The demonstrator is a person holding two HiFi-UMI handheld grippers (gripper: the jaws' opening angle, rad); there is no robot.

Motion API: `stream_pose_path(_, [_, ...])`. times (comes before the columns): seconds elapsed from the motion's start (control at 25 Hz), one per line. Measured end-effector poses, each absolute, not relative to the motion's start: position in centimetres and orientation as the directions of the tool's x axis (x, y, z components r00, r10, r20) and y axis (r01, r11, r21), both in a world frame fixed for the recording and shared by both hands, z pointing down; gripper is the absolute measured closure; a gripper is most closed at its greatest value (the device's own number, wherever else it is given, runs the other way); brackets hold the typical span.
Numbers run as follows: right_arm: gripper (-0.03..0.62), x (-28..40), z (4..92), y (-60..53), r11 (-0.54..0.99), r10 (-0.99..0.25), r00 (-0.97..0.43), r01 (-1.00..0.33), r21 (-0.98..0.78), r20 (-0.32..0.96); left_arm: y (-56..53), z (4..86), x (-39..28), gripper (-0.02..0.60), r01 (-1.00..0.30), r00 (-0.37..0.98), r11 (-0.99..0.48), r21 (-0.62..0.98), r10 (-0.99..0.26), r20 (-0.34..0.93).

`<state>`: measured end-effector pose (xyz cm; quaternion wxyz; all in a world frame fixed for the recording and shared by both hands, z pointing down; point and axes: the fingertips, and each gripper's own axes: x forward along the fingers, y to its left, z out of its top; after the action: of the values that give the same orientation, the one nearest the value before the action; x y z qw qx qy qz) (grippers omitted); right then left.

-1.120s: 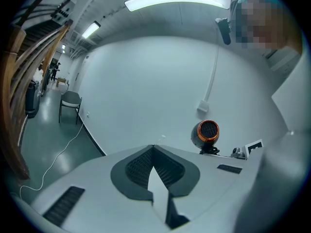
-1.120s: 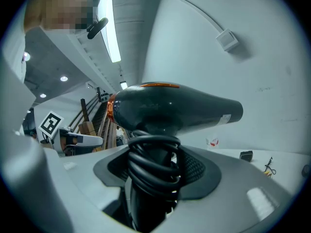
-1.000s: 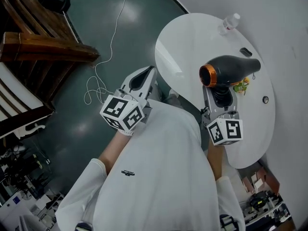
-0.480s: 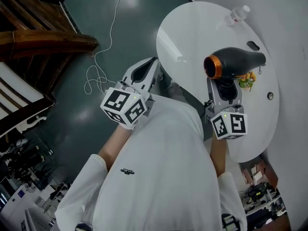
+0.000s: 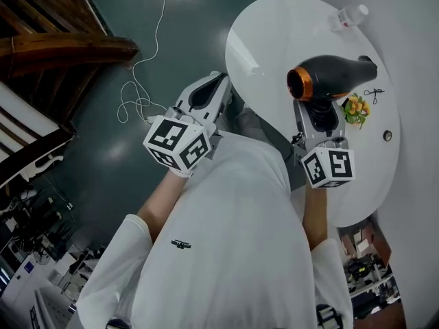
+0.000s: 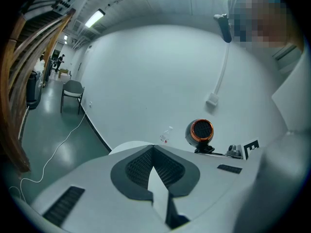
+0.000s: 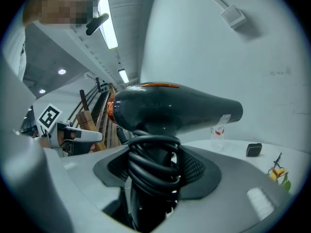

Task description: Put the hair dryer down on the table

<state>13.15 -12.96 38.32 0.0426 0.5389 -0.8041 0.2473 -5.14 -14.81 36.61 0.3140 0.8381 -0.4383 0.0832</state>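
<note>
Now the right claw (image 5: 319, 120) holds the hair dryer (image 5: 336, 77).
Its handle sits between the jaws, and its body is at 12 o'clock, over the table (image 5: 267, 40).

Open room over the left half of the round white table (image 5: 264, 43): bare from the near rim up to the hair dryer (image 5: 333, 77). Tighter on the right: yellow-green trinket (image 5: 357, 107) just beside the right gripper (image 5: 317, 114), thin black piece (image 5: 374, 93) and small round object (image 5: 388, 136) beyond. Plastic bottle (image 5: 350, 14) at the far rim, well apart. Off the table near the left gripper (image 5: 216, 84), only a white cable (image 5: 135, 82) on the floor.
</note>
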Motion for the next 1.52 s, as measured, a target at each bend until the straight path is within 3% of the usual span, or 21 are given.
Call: stream_pose_path(1.52, [0.316,6.6,54.7,-22.0,0.334,-0.704,-0.437,-0.899,-0.282,0.56,-20.3,45.2,-8.1,0.572,-0.785,0.608,-0.352,0.51,-0.596,0.525])
